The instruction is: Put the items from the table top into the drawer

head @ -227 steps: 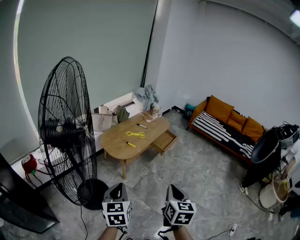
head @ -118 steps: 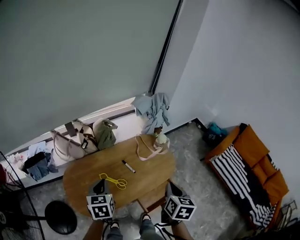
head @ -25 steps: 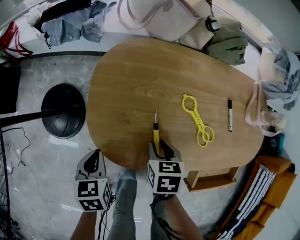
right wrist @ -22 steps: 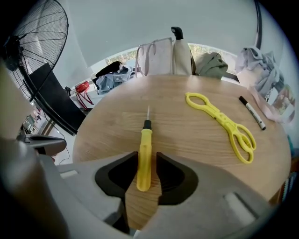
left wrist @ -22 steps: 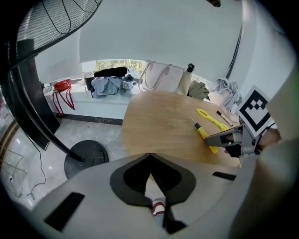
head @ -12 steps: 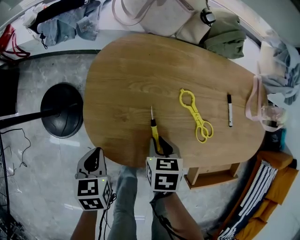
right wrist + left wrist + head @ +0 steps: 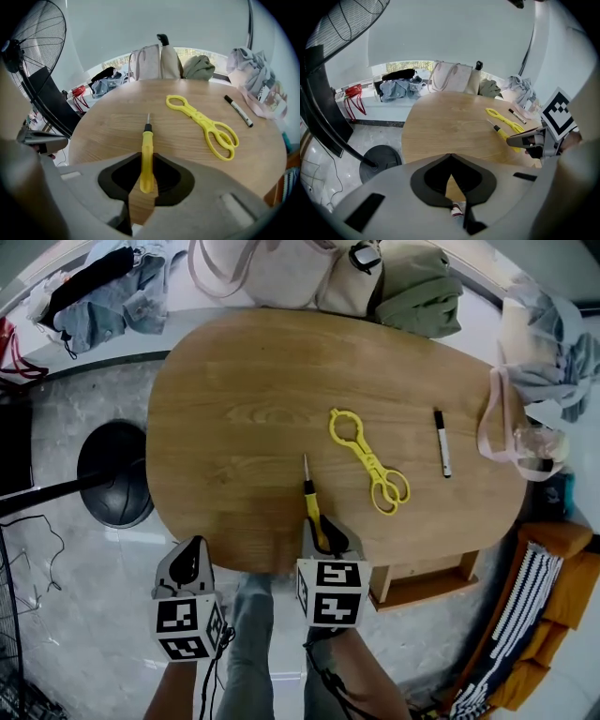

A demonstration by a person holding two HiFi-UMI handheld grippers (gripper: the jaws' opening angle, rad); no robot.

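At the near edge of the table (image 7: 244, 409) the right gripper (image 7: 147, 164), jaws just closing, clamps the yellow screwdriver (image 7: 147, 140) — the left gripper (image 7: 451, 161) has its jaws together.

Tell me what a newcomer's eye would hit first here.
The yellow screwdriver at the near edge of the wooden table, its handle between the jaws of the right gripper, which have just been closing on it. Next, the yellow scissor-shaped tongs mid-table, with a black marker to their right.
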